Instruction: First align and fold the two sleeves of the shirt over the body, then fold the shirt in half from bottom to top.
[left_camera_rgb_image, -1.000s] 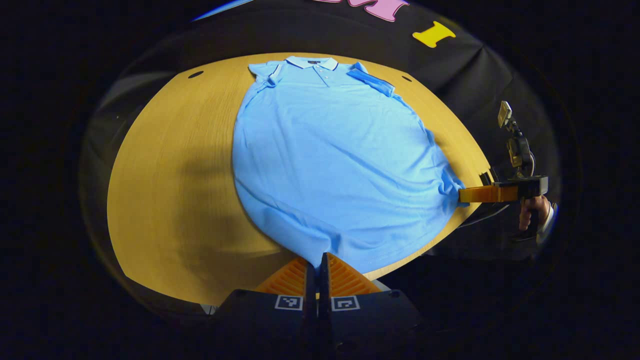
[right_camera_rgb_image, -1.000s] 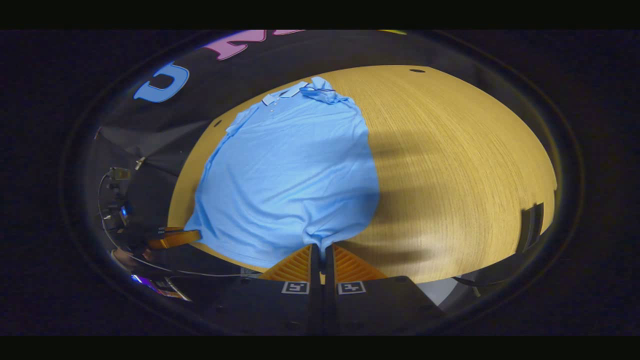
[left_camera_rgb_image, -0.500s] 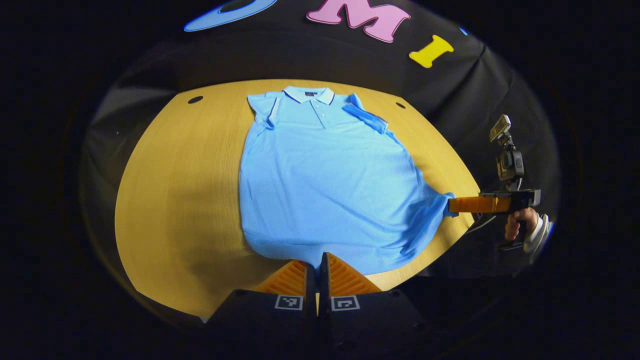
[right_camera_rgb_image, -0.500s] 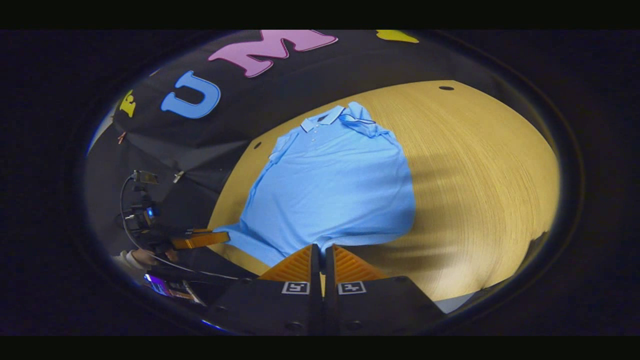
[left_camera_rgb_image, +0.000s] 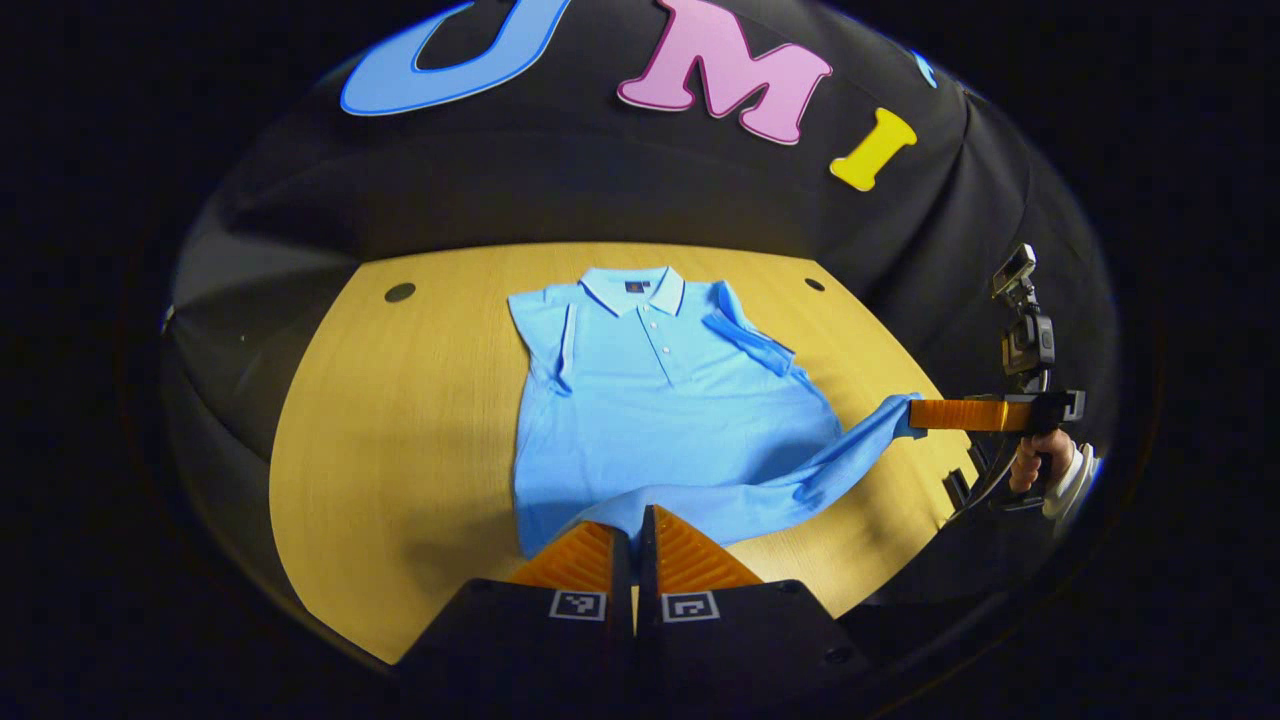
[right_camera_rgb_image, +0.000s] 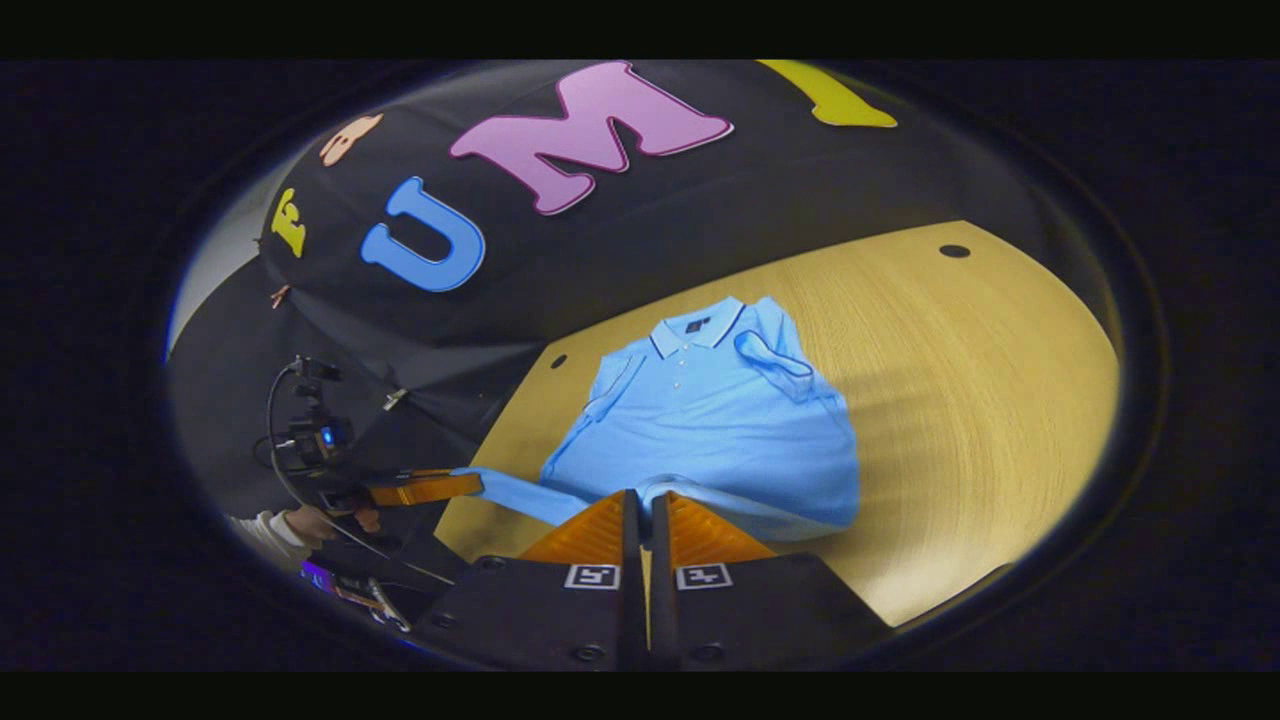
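Both grippers, left gripper (left_camera_rgb_image: 634, 528) and right gripper (right_camera_rgb_image: 644, 515), pinch the shirt (left_camera_rgb_image: 660, 400) hem, lifted; uneven carrying could skew the 2 folded sleeves

Light-blue polo shirt (left_camera_rgb_image: 660, 420) on worktop (left_camera_rgb_image: 400, 450), front up, collar (left_camera_rgb_image: 632, 290) w/ darker edging at far end. Both short sleeves folded in over body. Bottom hem raised off surface, two corners lifted, cloth sagging btw them.
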